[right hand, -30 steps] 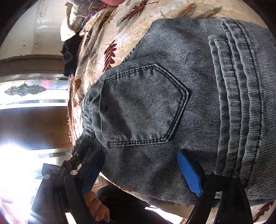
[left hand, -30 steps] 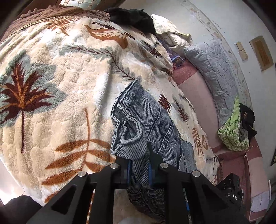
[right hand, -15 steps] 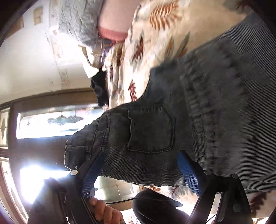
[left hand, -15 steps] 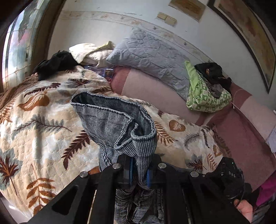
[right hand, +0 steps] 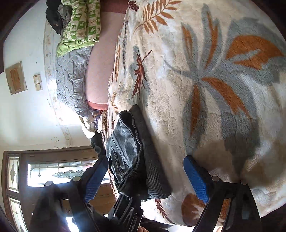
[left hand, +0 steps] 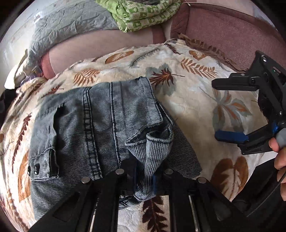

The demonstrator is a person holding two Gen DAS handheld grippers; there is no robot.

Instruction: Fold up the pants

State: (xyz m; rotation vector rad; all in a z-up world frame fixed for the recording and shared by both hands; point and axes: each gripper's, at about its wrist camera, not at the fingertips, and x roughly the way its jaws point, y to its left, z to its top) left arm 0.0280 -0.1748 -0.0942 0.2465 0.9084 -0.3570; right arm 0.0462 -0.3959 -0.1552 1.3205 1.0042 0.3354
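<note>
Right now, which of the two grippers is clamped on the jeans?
The left gripper: its jaws pinch the jeans hem. The right gripper hangs open, empty.

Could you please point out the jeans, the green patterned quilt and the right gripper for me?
jeans (left hand: 100, 121): left wrist view, on the upper denim layer beside the seam.
green patterned quilt (left hand: 143, 16): left wrist view, on its folded middle.
right gripper (right hand: 143, 176): right wrist view, midway between its open blue pads.

One pair of pants (left hand: 100, 128), one leaf-print blanket (left hand: 196, 100), two grippers (handheld), one green quilt (left hand: 143, 14).
</note>
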